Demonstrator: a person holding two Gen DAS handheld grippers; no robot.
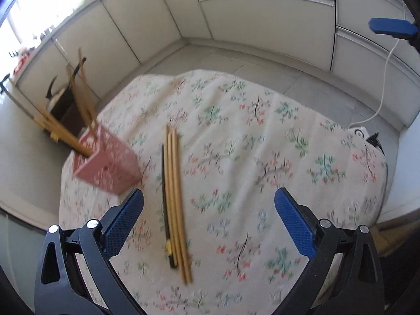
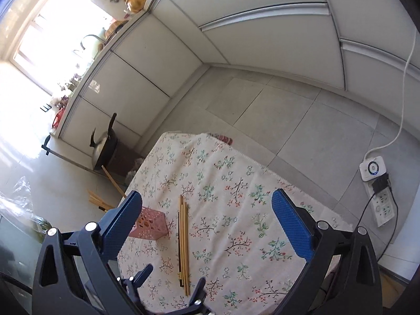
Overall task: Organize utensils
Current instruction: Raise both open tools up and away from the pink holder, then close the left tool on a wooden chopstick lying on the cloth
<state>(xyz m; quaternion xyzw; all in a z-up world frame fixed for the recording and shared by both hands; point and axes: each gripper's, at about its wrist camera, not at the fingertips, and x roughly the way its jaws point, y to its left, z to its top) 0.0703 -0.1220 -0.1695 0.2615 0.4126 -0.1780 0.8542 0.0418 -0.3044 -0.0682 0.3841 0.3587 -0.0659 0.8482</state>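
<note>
Chopsticks lying loose on the floral cloth: three light wooden chopsticks (image 1: 175,197), one dark chopstick (image 1: 165,204). Pink perforated holder (image 1: 106,164): one, with several more sticks inside, number unclear. Claws: two, left claw (image 1: 208,219) and right claw (image 2: 207,221).

Pale cabinets (image 2: 147,78) run along two walls and meet in a corner. Grey floor tiles (image 2: 288,120) spread from their base. At their far left end, a window (image 2: 57,34) pours in bright daylight. Near their right run, a white power strip (image 2: 378,191) lies on the floor.
</note>
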